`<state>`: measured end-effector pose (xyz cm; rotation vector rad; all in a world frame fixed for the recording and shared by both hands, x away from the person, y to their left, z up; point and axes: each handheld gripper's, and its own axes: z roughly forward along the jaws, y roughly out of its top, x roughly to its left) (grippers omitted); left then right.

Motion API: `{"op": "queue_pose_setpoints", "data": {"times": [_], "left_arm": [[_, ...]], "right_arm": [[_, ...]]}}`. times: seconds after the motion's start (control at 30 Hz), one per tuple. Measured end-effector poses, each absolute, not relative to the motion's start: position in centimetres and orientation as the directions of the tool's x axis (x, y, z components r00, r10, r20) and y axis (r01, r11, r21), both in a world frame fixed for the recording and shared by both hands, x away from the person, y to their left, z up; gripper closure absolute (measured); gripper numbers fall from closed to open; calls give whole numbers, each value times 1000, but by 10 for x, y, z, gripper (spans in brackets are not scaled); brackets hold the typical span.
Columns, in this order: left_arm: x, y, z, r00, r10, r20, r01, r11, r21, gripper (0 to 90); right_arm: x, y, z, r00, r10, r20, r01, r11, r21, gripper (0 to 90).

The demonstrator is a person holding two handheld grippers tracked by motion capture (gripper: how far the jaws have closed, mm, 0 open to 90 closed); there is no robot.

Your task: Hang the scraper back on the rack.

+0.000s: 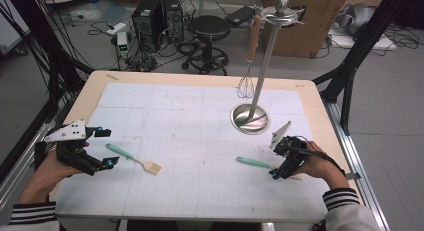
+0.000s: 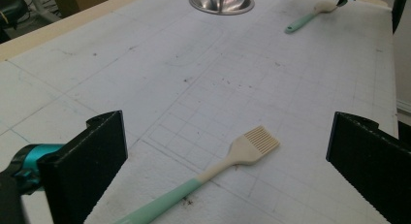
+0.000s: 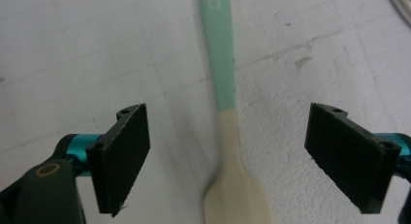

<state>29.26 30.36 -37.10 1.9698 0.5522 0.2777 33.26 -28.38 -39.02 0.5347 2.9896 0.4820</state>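
Note:
A pastry brush (image 1: pixel 135 158) with a mint handle and cream bristles lies on the white mat at the left. My left gripper (image 1: pixel 107 147) stands open just left of it; in the left gripper view the brush (image 2: pixel 242 153) lies on the mat between the wide jaws of that gripper (image 2: pixel 232 162), untouched. At the right lies a spatula (image 1: pixel 255 163) with a mint handle and cream blade. My right gripper (image 1: pixel 276 174) is low over its blade end. In the right gripper view the spatula (image 3: pixel 225 112) runs up between the jaws of the gripper (image 3: pixel 228 156), and the pads stand clear of it on both sides.
A steel stand (image 1: pixel 263 66) with a round base (image 1: pixel 250 120) rises at the back right of the table, and a whisk (image 1: pixel 246 83) hangs from its top. The base (image 2: pixel 221 1) shows far off in the left gripper view. Beyond the table are a stool, computers and boxes.

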Motion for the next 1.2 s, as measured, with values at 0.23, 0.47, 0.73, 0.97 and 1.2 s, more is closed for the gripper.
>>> {"op": "queue_pose_setpoints", "data": {"times": [0.23, 0.47, 0.73, 0.97, 1.2], "left_arm": [[293, 303, -371, 869, 493, -45, 256, -370, 893, 16], [292, 303, -370, 868, 494, -46, 256, -365, 895, 17], [292, 303, -370, 869, 493, -46, 255, -365, 895, 17], [292, 303, -370, 869, 493, -46, 256, -368, 894, 17], [292, 303, -370, 868, 495, -45, 255, -366, 895, 17]], "right_arm": [[333, -281, -398, -936, 352, -1, 338, 900, 276, 245], [334, -279, -402, -938, 347, 15, 341, 910, 234, 356], [336, -278, -405, -940, 340, 39, 341, 920, 194, 504], [338, -278, -407, -938, 344, 49, 347, 920, 182, 588], [338, -276, -406, -937, 348, 40, 350, 922, 165, 643]]}}
